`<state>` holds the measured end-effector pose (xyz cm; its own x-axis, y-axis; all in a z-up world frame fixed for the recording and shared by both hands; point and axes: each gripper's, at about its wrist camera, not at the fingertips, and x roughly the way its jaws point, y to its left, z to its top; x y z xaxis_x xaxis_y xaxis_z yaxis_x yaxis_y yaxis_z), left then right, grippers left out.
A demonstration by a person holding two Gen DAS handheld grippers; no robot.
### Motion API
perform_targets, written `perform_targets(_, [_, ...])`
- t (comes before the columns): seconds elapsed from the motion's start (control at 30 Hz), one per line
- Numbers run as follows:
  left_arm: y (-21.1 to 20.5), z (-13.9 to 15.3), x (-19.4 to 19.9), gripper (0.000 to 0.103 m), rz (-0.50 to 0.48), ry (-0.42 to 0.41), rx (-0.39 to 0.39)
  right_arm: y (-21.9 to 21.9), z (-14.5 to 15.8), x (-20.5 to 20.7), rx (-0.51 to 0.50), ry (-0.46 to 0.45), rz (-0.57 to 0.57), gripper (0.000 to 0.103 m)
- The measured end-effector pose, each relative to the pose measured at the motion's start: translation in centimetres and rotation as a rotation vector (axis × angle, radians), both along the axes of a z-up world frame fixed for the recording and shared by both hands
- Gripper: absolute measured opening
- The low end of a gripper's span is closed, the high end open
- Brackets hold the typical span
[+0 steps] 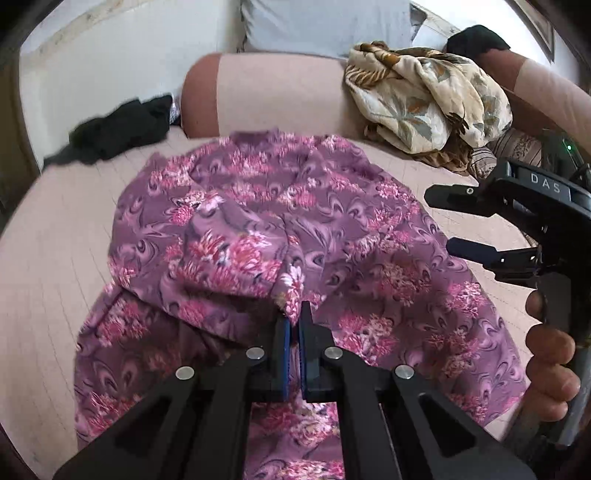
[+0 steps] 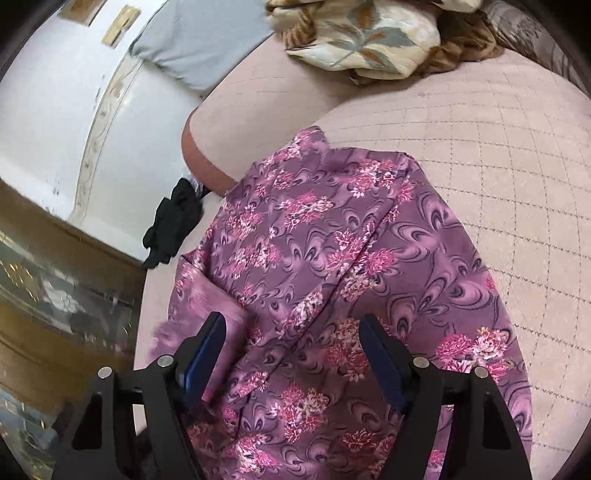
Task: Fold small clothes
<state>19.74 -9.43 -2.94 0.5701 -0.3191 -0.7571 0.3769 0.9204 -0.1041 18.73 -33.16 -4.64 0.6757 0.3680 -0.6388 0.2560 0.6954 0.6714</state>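
Left gripper (image 1: 294,321): jaws closed on a fold of the purple garment (image 1: 295,229), the cloth pinched between the blue pads (image 1: 285,332) and lifted into a ridge at the near middle of the left wrist view.
Right gripper (image 2: 291,332): jaws stood wide apart above the garment (image 2: 332,277), nothing pressed between them; the left finger (image 2: 207,339) was over the garment's blurred left edge, the right finger (image 2: 376,343) over its flowered middle.
Right gripper, seen from the left (image 1: 480,221): at the right edge, both fingers parted and pointing left, just beside the garment's right edge; a hand (image 1: 550,347) gripped its handle.
Garment: purple with pink flower print, rumpled, spread over the middle of the pink bed (image 2: 498,147), one layer turned over another.
Bed: pale pink, quilted in squares, a bolster (image 1: 266,96) lying across its far side.
Black cloth (image 1: 122,133): bunched at the far left, apart from the garment.
Cream blanket (image 1: 424,99): leaf-patterned, heaped at the far right against the bolster.
Grey pillow (image 1: 325,26): behind the bolster, by the white wall.
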Motion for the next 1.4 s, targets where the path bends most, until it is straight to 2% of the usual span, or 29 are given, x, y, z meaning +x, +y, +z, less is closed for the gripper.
perform_targets(0.13, [-0.7, -0.4, 0.4, 0.004, 0.005, 0.053, 0.013, 0.7, 0.2, 0.4, -0.023, -0.002, 0.025, 0.08])
perform_targets(0.17, [-0.8, -0.5, 0.1, 0.007, 0.002, 0.075, 0.011, 0.8, 0.2, 0.4, -0.023, -0.006, 0.033, 0.08])
perform_targets(0.23, [-0.3, -0.3, -0.1, 0.021, -0.033, 0.13, -0.019, 0.9, 0.1, 0.4, -0.007, -0.011, 0.04, 0.08])
perform_targets(0.27, [0.7, 0.5, -1.0, 0.032, -0.063, 0.136, -0.047, 0.9, -0.1, 0.4, 0.016, -0.014, 0.05, 0.08])
perform_targets(0.3, [1.0, 1.6, -1.4, 0.044, -0.098, 0.125, -0.084, 0.9, -0.2, 0.5, 0.034, -0.014, 0.06, 0.08])
perform_targets(0.33, [1.4, 2.9, -1.9, 0.051, -0.125, 0.101, -0.121, 1.0, -0.3, 0.6, 0.053, -0.006, 0.066, 0.081])
perform_targets(0.37, [1.9, 4.3, -2.4, 0.064, -0.156, 0.075, -0.154, 0.9, -0.4, 0.7, 0.08, -0.001, 0.078, 0.082])
perform_targets(0.4, [2.2, 5.3, -2.6, 0.068, -0.181, 0.054, -0.18, 1.0, -0.4, 0.9, 0.127, -0.006, 0.104, 0.082])
perform_targets(0.47, [3.6, 6.9, -2.5, 0.068, -0.178, 0.009, -0.209, 1.5, 0.1, 1.8, 0.18, -0.013, 0.157, 0.083])
perform_targets(0.53, [6.1, 7.4, -1.0, 0.069, -0.084, 0.009, -0.228, 2.4, 0.9, 3.2, 0.186, -0.014, 0.212, 0.085])
perform_targets(0.63, [11.1, 6.6, 2.0, 0.069, 0.159, 0.058, -0.222, 5.8, 1.7, 7.1, 0.083, 0.022, 0.342, 0.086])
perform_targets(0.7, [13.6, 5.6, 3.4, 0.069, 0.327, 0.077, -0.136, 8.9, 1.5, 9.4, 0.013, 0.071, 0.429, 0.086])
perform_targets(0.77, [15.8, 4.0, 4.8, 0.069, 0.47, 0.138, -0.063, 12.1, 1.7, 10.3, -0.071, 0.1, 0.494, 0.086])
perform_targets(0.83, [17.4, 2.4, 5.7, 0.069, 0.53, 0.213, -0.093, 15.8, 2.3, 9.9, -0.164, 0.095, 0.58, 0.086])
perform_targets(0.9, [18.2, 1.2, 6.2, 0.069, 0.54, 0.283, -0.135, 20.0, 2.2, 9.2, -0.269, 0.105, 0.652, 0.085])
perform_targets(0.93, [18.3, 0.8, 6.3, 0.069, 0.536, 0.306, -0.144, 21.3, 1.6, 9.1, -0.339, 0.135, 0.654, 0.081])
perform_targets(0.97, [18.3, 0.7, 6.4, 0.069, 0.532, 0.314, -0.147, 22.5, 0.8, 9.0, -0.447, 0.181, 0.64, 0.072])
perform_targets(1.0, [18.2, 0.6, 6.4, 0.069, 0.527, 0.313, -0.146, 23.1, 0.1, 8.9, -0.539, 0.215, 0.614, 0.033])
perform_targets(1.03, [18.0, 0.7, 6.2, 0.069, 0.522, 0.308, -0.143, 23.0, -0.1, 8.7, -0.563, 0.23, 0.593, 0.008])
perform_targets(1.07, [17.9, 0.8, 6.1, 0.069, 0.518, 0.303, -0.141, 22.0, 0.4, 8.1, -0.53, 0.223, 0.548, 0.009])
perform_targets(1.13, [17.8, 0.9, 6.2, 0.069, 0.511, 0.297, -0.151, 19.3, 3.3, 6.0, -0.452, 0.133, 0.465, 0.008])
perform_targets(1.23, [17.2, 1.1, 6.2, 0.069, 0.491, 0.286, -0.166, 14.5, 7.6, 1.4, -0.441, -0.003, 0.3, 0.008])
perform_targets(1.3, [16.7, 1.2, 6.2, 0.069, 0.482, 0.279, -0.164, 11.2, 7.3, -0.8, -0.412, 0.023, 0.192, 0.008])
perform_targets(1.4, [16.1, 1.2, 6.2, 0.069, 0.473, 0.266, -0.154, 7.6, 3.5, -3.6, -0.357, 0.115, 0.096, 0.008])
